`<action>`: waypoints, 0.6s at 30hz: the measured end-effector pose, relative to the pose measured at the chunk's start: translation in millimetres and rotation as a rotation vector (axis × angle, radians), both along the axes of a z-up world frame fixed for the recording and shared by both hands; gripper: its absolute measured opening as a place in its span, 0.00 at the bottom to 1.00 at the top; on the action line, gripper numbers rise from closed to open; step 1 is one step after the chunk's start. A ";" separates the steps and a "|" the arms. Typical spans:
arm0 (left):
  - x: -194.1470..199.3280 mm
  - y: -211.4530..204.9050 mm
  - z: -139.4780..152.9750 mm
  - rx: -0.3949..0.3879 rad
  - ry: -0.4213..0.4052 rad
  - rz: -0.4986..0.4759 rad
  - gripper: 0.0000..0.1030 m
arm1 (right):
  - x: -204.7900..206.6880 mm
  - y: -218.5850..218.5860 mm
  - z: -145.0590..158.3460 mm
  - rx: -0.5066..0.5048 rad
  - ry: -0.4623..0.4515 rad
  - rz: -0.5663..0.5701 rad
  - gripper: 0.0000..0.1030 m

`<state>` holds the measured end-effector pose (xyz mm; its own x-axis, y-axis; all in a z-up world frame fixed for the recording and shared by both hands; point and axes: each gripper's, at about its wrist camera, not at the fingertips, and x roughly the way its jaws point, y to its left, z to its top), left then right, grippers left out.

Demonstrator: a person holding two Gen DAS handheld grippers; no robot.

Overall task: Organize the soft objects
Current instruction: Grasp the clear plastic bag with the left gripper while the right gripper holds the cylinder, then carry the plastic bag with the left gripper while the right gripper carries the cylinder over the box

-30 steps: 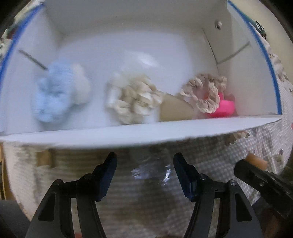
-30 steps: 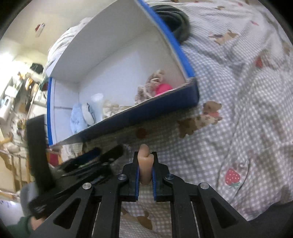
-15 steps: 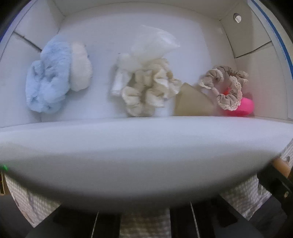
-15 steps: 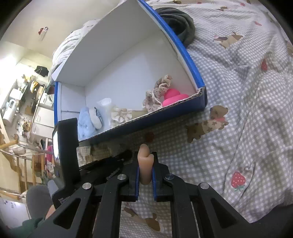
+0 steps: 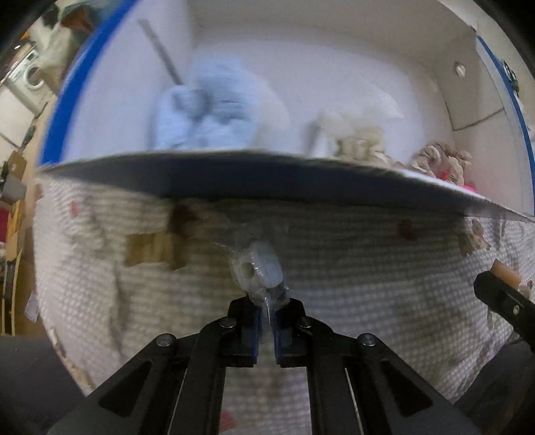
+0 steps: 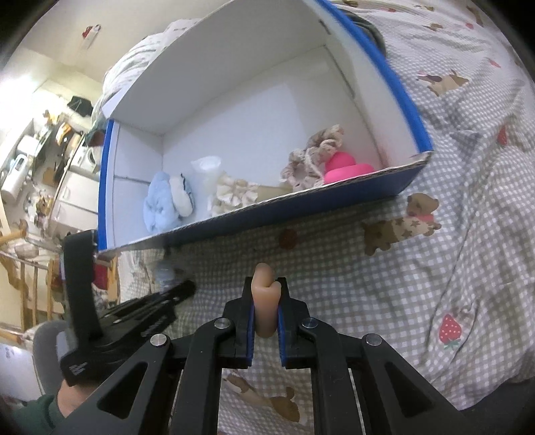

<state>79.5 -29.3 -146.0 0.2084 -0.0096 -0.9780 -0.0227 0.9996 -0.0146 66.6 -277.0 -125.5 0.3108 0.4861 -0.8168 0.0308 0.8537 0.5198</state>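
Note:
My left gripper [image 5: 265,308] is shut on a pale blue round pad in clear plastic wrap [image 5: 259,269], held just in front of the blue-edged white box [image 5: 234,177]. My right gripper [image 6: 265,301] is shut on a small beige soft piece [image 6: 264,294] over the checked sheet, right of the left gripper [image 6: 180,287]. Inside the box [image 6: 301,207] lie a blue fluffy item [image 6: 160,200], a cream scrunchie [image 6: 234,194], a beige lace scrunchie [image 6: 314,157], a pink soft object [image 6: 344,165] and a clear bag [image 6: 207,167].
The box stands on a bed with a grey checked sheet [image 6: 434,284] printed with dogs and strawberries. A dark garment [image 6: 371,23] lies behind the box. A person's green sleeve [image 6: 30,415] holds the left gripper. Room clutter [image 6: 40,160] lies beyond the bed's left edge.
My left gripper went from open over the wrapped pad to shut on it, and its view swung left along the box front. My right gripper kept its hold on the beige piece.

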 end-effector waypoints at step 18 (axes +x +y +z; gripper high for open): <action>-51.5 33.5 112.5 0.021 -0.269 0.155 0.06 | -5.5 53.2 52.9 -0.023 -0.203 0.186 0.12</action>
